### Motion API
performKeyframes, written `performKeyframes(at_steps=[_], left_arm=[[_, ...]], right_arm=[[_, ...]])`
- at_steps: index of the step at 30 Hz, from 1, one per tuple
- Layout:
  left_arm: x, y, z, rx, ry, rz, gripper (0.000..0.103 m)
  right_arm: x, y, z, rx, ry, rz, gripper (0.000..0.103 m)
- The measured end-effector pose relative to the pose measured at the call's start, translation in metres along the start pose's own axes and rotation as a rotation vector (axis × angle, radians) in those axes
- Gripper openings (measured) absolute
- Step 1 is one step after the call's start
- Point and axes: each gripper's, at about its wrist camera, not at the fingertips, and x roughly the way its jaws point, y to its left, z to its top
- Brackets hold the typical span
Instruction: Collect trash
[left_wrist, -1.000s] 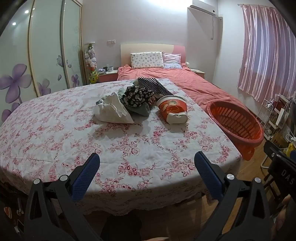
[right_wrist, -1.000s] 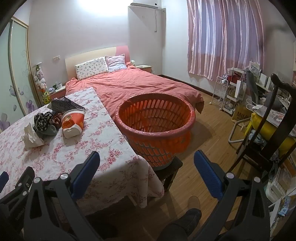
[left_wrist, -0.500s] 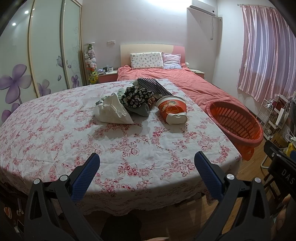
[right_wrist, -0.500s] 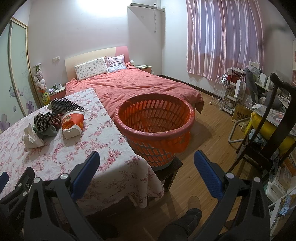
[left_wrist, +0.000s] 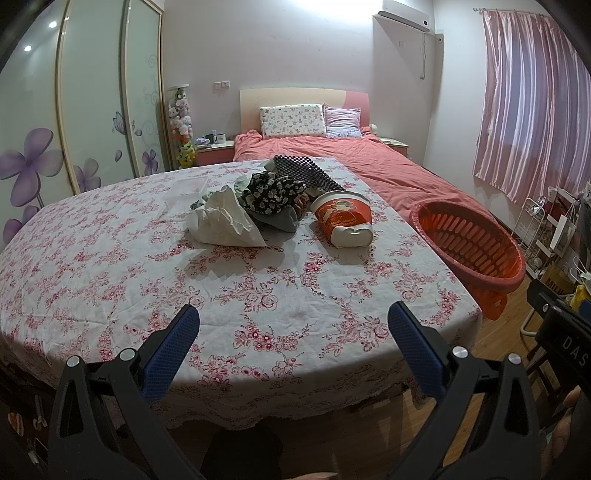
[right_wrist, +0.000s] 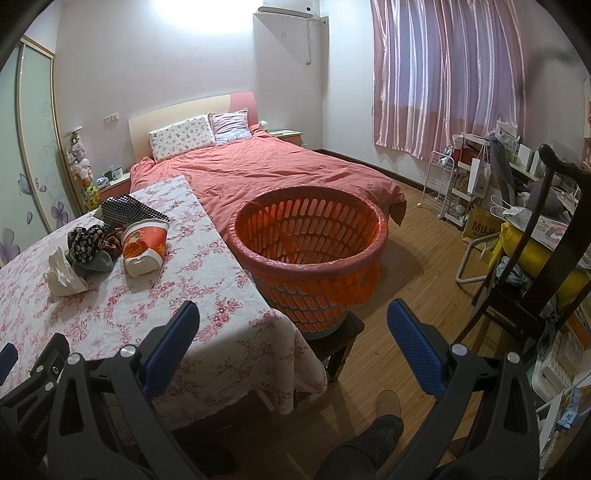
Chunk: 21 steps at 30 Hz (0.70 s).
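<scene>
Both the left hand-held gripper (left_wrist: 293, 321) and right hand-held gripper (right_wrist: 293, 321) hover wide open, holding nothing, above the table (left_wrist: 110, 258) edge.

Bedroom w/ pink curtains (right_wrist: 443, 74), red-covered bed (right_wrist: 266, 173), wood floor (right_wrist: 424, 280), floral wardrobe doors (left_wrist: 74, 110).

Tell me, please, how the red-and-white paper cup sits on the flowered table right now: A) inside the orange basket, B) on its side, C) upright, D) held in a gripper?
B: the paper cup lies tipped over on the table, beside the orange basket, with both grippers open and empty.
</scene>
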Motion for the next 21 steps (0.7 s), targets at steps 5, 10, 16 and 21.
performKeyframes(at_steps=[5, 10, 16, 21], left_arm=[[0.0, 0.0, 0.0001, 0.0, 0.0, 0.0, 0.101], [0.0, 0.0, 0.0, 0.0, -0.001, 0.0, 0.101], [0.0, 0.0, 0.0, 0.0, -0.001, 0.0, 0.101], [0.0, 0.0, 0.0, 0.0, -0.001, 0.0, 0.101]], right_arm=[[0.0, -0.0004, -0.0001, -0.001, -0.001, 0.001, 0.099], [-0.0004, -0.0011, 0.0, 0.001, -0.001, 0.001, 0.099], [-0.0006, -0.0019, 0.0001, 0.001, -0.001, 0.002, 0.099], [-0.0007, -0.0023, -0.0001, 0.002, -0.001, 0.002, 0.099]])
